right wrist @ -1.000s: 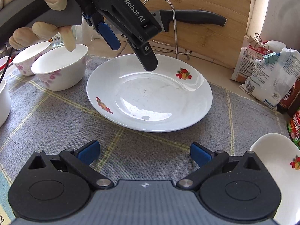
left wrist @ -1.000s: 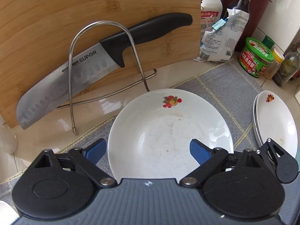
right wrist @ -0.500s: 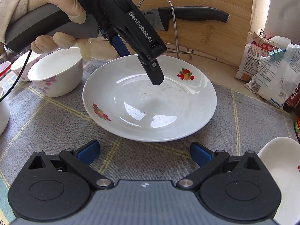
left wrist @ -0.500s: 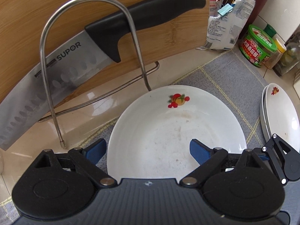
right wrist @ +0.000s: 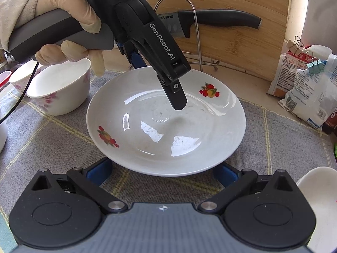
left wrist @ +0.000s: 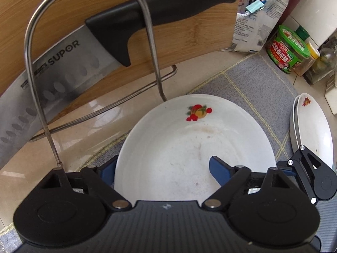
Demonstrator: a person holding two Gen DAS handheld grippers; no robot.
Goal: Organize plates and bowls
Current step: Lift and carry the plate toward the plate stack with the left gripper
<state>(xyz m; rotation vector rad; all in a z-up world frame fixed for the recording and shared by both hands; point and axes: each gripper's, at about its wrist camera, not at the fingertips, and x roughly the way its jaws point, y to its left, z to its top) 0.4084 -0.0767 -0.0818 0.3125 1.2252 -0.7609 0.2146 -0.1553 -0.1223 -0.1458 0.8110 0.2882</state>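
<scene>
A white plate with fruit prints [right wrist: 166, 126] lies on the grey mat; it also shows in the left wrist view [left wrist: 189, 147]. My left gripper [left wrist: 162, 170] is open, its jaws straddling the plate's left rim, one finger [right wrist: 174, 92] above the plate's inside and the other outside the rim. My right gripper [right wrist: 162, 170] is open at the plate's near edge, its blue pads [right wrist: 99, 170] partly under the rim. A stack of white plates [left wrist: 311, 132] lies to the right. White bowls with pink flowers [right wrist: 61, 88] stand left of the plate.
A wire rack [left wrist: 90, 63] holds a knife [left wrist: 105, 48] against a bamboo cutting board [left wrist: 52, 6] behind the plate. Bags [right wrist: 305, 88], a green-lidded jar [left wrist: 288, 50] and bottles [left wrist: 320, 63] stand at the back right. A grey mat [right wrist: 284, 139] covers the counter.
Both grippers have moved closer to the plate. The left one has come down over its left rim, and the right one's pads have reached its near edge.
</scene>
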